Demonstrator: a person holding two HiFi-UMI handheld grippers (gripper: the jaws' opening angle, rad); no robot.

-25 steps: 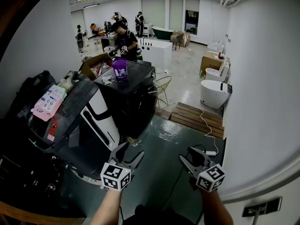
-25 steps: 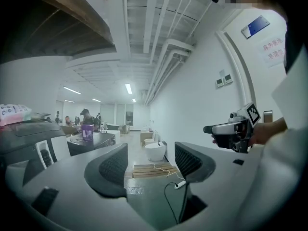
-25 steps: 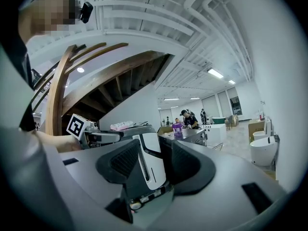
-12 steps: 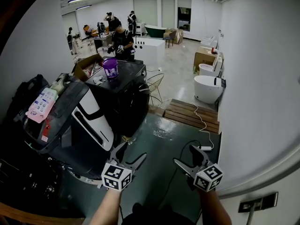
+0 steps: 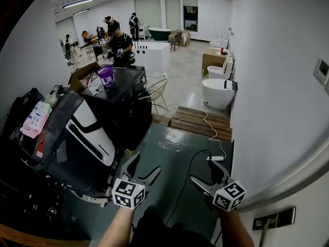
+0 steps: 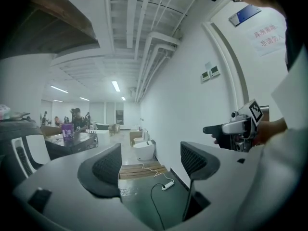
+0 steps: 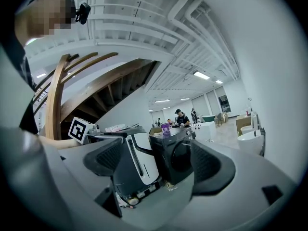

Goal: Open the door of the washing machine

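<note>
Washing machine [image 5: 128, 109] sits ahead-left, well apart from both grippers, w/ its round door [image 7: 183, 157] turned our way. We judge left gripper [image 5: 143, 168] nearer it than right gripper [image 5: 208, 173]. Both jaws have just been opening and stand wide, nothing btwn them.

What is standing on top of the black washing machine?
A purple container stands upright on the washing machine. Beside it lie small pale items, too small to identify. The container's inside is not visible.
</note>
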